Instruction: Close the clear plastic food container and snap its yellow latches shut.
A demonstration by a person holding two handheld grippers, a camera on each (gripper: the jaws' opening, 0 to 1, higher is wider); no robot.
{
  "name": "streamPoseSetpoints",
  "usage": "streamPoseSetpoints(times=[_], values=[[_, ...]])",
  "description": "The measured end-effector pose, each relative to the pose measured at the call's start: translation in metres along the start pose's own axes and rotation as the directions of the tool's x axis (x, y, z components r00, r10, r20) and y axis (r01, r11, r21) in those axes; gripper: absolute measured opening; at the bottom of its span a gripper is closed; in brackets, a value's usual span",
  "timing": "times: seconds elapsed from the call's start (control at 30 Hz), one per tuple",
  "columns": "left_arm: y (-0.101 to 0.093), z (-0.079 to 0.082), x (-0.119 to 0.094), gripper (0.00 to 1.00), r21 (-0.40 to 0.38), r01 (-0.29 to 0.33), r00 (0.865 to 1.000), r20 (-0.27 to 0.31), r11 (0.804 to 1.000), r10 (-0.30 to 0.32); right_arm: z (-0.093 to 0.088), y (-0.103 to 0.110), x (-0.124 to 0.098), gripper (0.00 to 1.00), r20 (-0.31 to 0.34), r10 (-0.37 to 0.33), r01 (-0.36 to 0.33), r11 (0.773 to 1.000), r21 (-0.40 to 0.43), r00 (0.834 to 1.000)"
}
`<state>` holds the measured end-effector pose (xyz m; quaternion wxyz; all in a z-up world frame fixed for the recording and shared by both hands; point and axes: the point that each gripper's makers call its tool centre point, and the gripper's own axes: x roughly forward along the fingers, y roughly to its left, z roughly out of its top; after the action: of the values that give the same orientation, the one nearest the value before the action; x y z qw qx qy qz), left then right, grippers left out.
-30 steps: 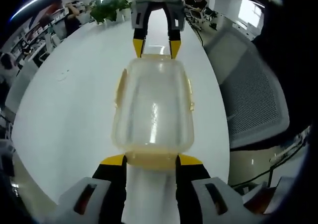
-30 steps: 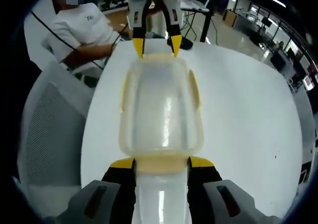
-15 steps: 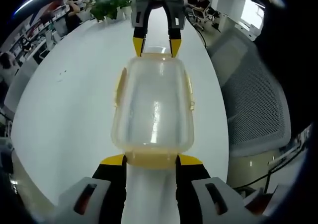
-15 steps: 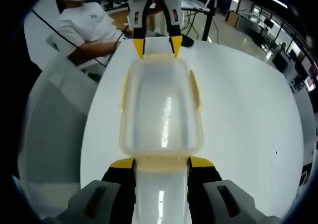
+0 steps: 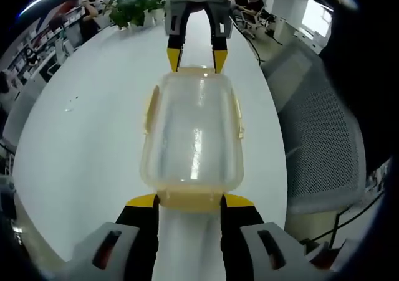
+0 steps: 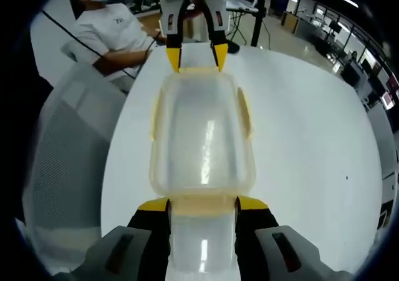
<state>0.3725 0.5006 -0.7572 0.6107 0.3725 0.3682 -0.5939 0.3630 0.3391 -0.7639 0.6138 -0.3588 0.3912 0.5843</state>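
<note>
Container (image 5: 192, 131) lid on, sitting on white surface (image 5: 87, 138). Left tool (image 5: 189, 201) and right tool (image 6: 202, 206) each grip 1 end latch, 2 side latches (image 6: 245, 113) unheld.

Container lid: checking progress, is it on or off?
On: the lid covers the container; whether its latches are snapped, cannot tell.

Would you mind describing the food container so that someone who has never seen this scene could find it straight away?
Start at the long white table with potted plants at its far end. Between the left gripper and the right gripper sits the clear plastic container, lid on. It is the table's one see-through box, with pale yellow latches along its edges.
</note>
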Motion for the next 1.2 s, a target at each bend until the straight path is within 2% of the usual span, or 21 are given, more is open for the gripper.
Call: streamPoseSetpoints(times=[1.2], values=[[0.002,0.061,0.035,0.37,0.009,0.022,1.0,0.008,1.0,-0.022,-0.065,-0.006,-0.027,0.39,-0.024,0.002,-0.001,1.0,0.022,1.0]])
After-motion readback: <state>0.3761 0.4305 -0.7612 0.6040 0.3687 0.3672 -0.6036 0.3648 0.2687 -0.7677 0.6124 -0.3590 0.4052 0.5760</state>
